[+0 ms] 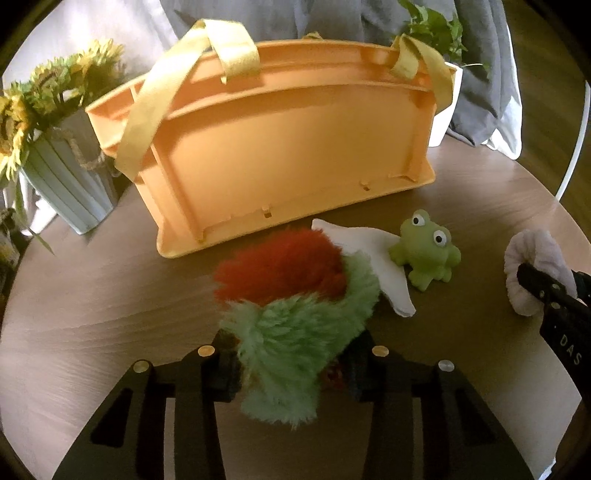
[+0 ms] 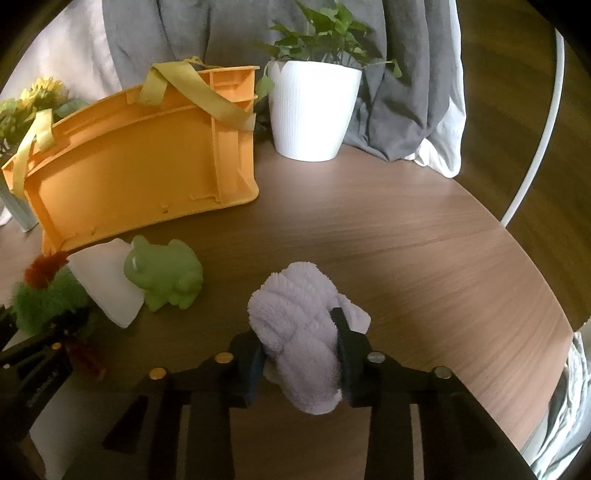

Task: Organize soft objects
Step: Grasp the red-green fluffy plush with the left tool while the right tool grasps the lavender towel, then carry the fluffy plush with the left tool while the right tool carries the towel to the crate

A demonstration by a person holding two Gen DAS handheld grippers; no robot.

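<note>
fuzzy toy: green-and-red fuzzy toy (image 1: 295, 306) sits between the pads of my left gripper (image 1: 291, 365), near front edge of the table (image 1: 461, 206)
left jaws: pinching the green fur, pads pressed into it on both sides
lavender cloth: plush lavender cloth (image 2: 295, 332), bunched up, in my right gripper (image 2: 301, 358) (well right of the fuzzy toy)
right jaws: clamped on the cloth, fabric bulging out past both fingers
white cloth: white cloth (image 1: 373, 258) lies flat on the table, just behind the fuzzy toy, one corner under its fur
frog: green frog toy (image 1: 424, 251) rests on the white cloth's right edge, eyes up
tote: orange tote (image 1: 288, 147) with yellow straps stands behind them all, interior not visible
behind tote: sunflowers (image 1: 48, 88) in a grey pot on the left, green plant (image 2: 321, 26) in a white pot (image 2: 314, 110) on the right
backdrop: grey fabric (image 2: 406, 74) hanging behind the table
</note>
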